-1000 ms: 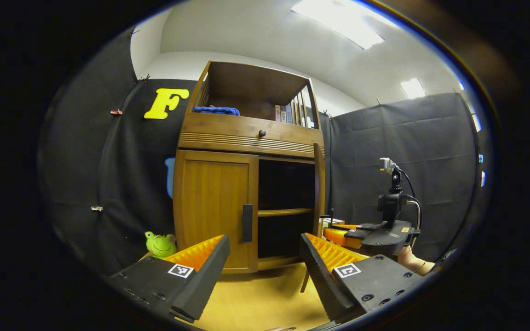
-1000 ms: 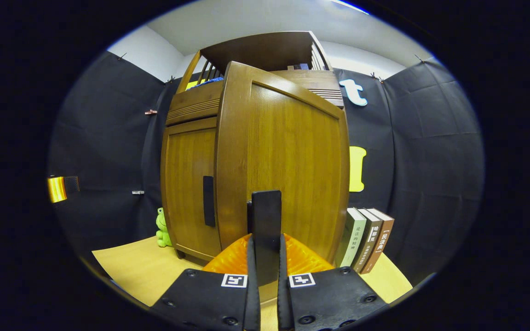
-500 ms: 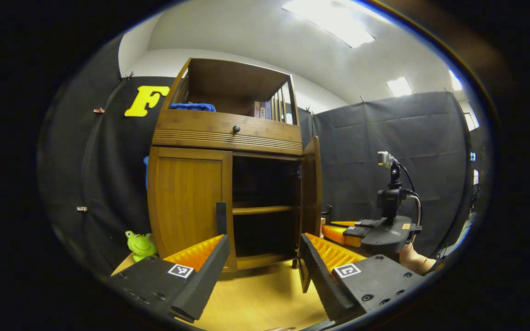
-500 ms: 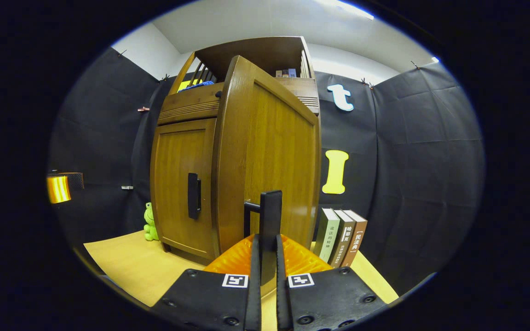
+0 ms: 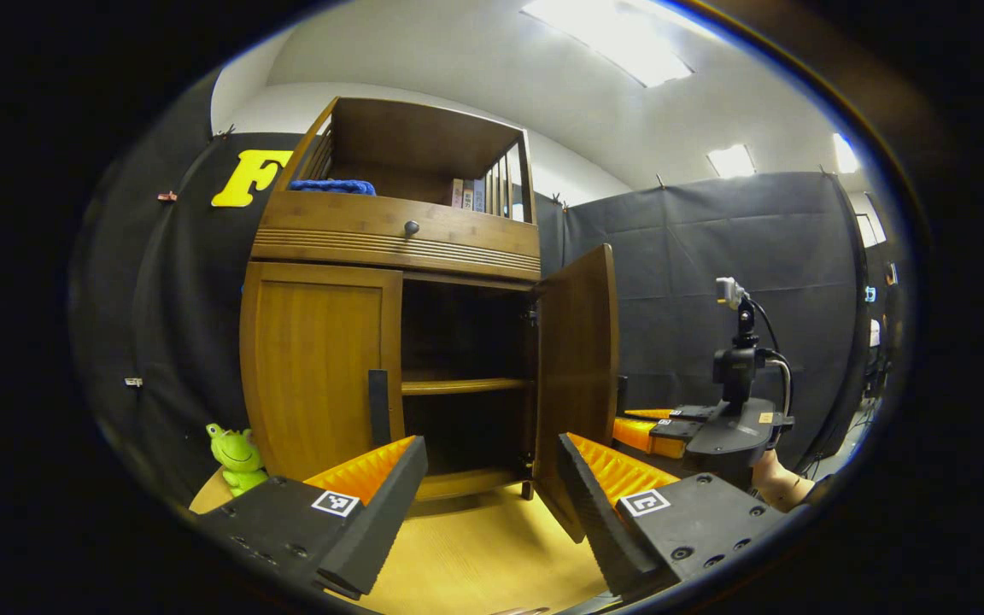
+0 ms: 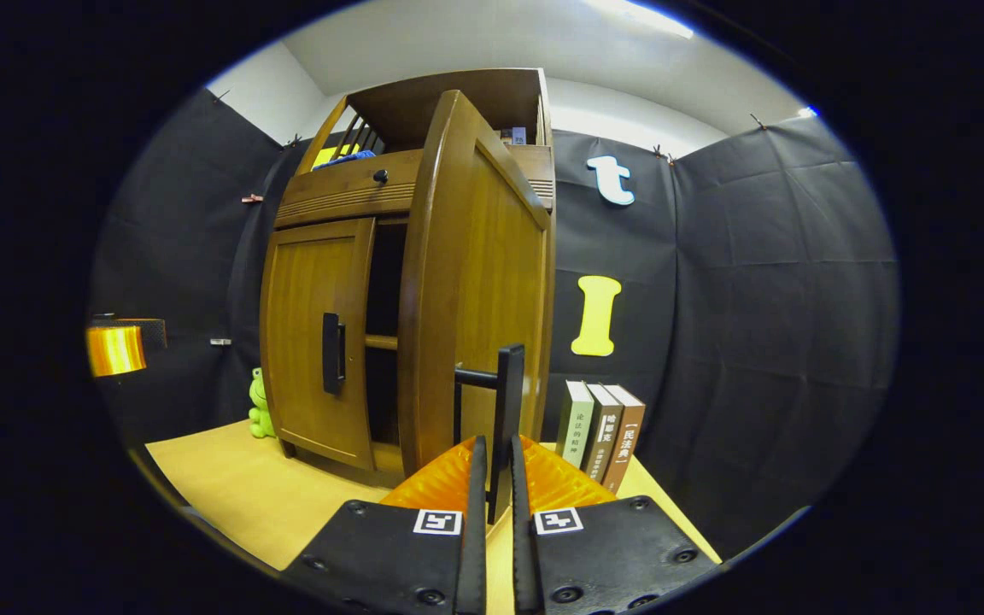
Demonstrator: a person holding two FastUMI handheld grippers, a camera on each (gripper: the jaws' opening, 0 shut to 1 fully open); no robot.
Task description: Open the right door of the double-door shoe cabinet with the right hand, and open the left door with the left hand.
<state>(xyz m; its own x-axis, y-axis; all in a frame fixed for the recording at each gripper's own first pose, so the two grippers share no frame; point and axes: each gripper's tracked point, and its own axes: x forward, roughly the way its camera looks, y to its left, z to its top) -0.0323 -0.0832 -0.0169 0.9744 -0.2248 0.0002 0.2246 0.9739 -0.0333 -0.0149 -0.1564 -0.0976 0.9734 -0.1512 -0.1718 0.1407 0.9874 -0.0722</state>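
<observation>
In the left gripper view, my left hand-held gripper [image 5: 492,478] has its fingers wide apart and holds nothing. It hangs in front of the shoe cabinet [image 5: 389,248], low over the worktop [image 5: 475,564]. The left door [image 5: 317,367] is shut, and its dark handle [image 5: 378,407] is just above my left finger. The right door [image 5: 577,376] is swung out, and its bottom corner is close to my other finger. I think I could bump that door if I push straight in, so I must steer to the left. If I close my fingers too early, I may miss the handle and only scrape the wood. A green frog toy [image 5: 236,448] sits by the cabinet's left side; the left door could swing near it. In the right gripper view, my right hand-held gripper [image 6: 492,478] is squeezed tight on the right door's handle [image 6: 506,401]. The door [image 6: 466,282] stands part open. If I pull sideways instead of round with the hinge, the thin handle could slip out. Three books [image 6: 599,431] stand by the cabinet's right side, and I think the door could knock them over if I swing it too far.
</observation>
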